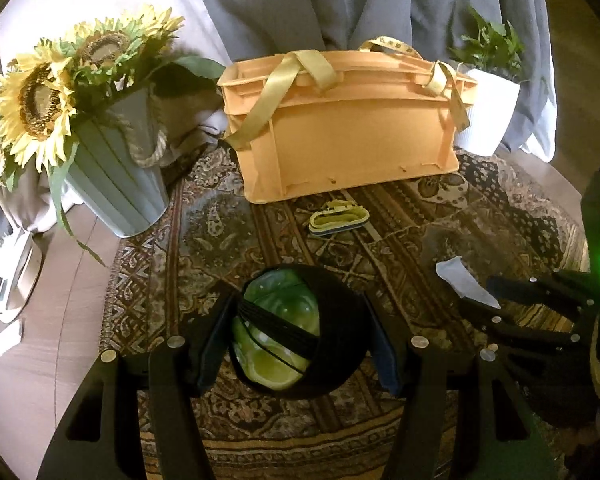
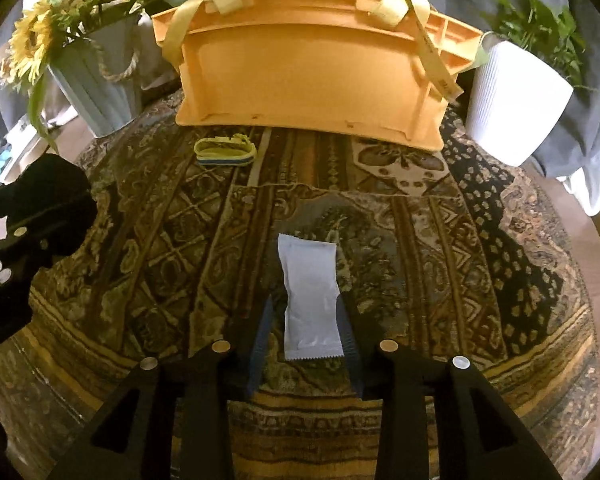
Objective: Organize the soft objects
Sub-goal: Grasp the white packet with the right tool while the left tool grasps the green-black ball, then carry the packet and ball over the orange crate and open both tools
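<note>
My left gripper (image 1: 296, 320) is shut on a green soft object wrapped in a black band (image 1: 278, 336), held over the patterned rug (image 1: 204, 264). My right gripper (image 2: 306, 312) is shut on a white soft packet (image 2: 310, 292), fingers at both its sides; the packet also shows in the left wrist view (image 1: 464, 282). An orange crate (image 1: 344, 136) with yellow ribbon straps (image 1: 278, 92) stands at the rug's far side, also in the right wrist view (image 2: 312, 76). A small yellow and blue band (image 1: 338, 220) lies on the rug in front of the crate, also in the right wrist view (image 2: 225, 151).
A grey pot of sunflowers (image 1: 112, 168) stands left of the crate. A white pot with a green plant (image 1: 486, 116) stands right of it. Grey curtains hang behind. White items lie on the wooden floor (image 1: 52, 280) at far left.
</note>
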